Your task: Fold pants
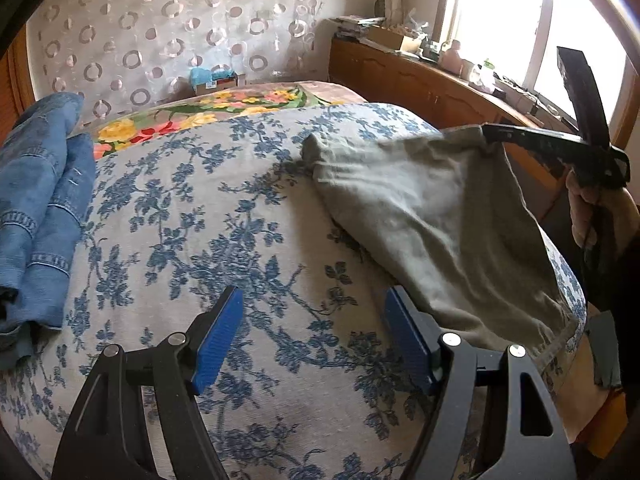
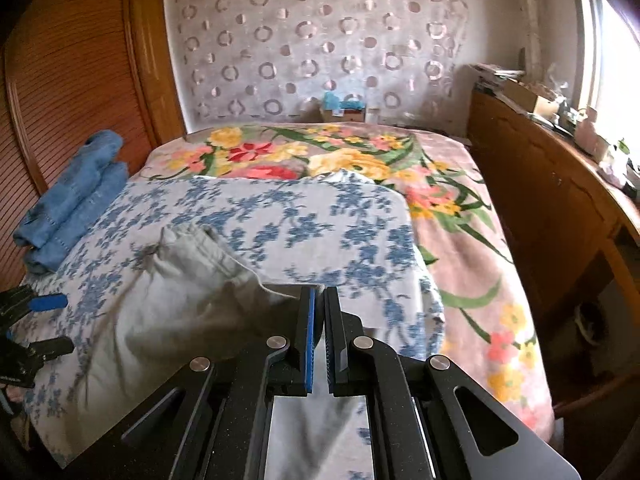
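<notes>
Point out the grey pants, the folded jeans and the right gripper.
grey pants [image 1: 432,216], left wrist view, middle of the cloth.
folded jeans [image 2: 76,208], right wrist view, top of the stack.
right gripper [image 2: 319,300], right wrist view, between the fingertips.

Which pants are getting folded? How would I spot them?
Find the bed and its blue-flowered sheet. The grey-green pants lie on the sheet's window side, one corner pinched in the right gripper. The other pair, blue jeans, sits folded by the wooden wardrobe.

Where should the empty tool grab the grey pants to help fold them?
Probably the loose near corner of the grey pants, coming from the bare bedcover side. That hem lies flat by the bed's edge, close to the open left tool, while the right tool is shut on the far edge, lifting it.
</notes>
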